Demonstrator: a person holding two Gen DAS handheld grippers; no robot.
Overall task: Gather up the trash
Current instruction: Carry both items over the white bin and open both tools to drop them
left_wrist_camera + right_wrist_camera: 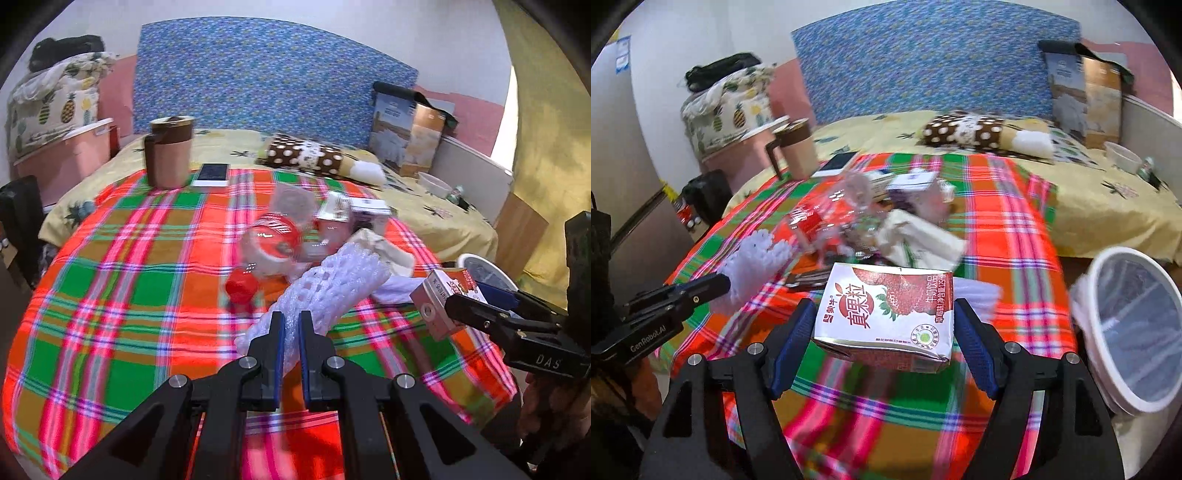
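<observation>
Over the bright plaid blanket (1008,206), the right gripper (884,325) clamps a red-and-white strawberry milk carton (886,314), while at nine o'clock the left gripper (291,325) pinches white foam netting (332,288).

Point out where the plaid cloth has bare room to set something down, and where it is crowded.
Free: the plaid cloth left of the red-labelled bottle, running from the brown mug and phone to the near edge. Crowded: the centre right, where the bottle, small cartons, tissue pack and white foam net lie bunched together.
</observation>
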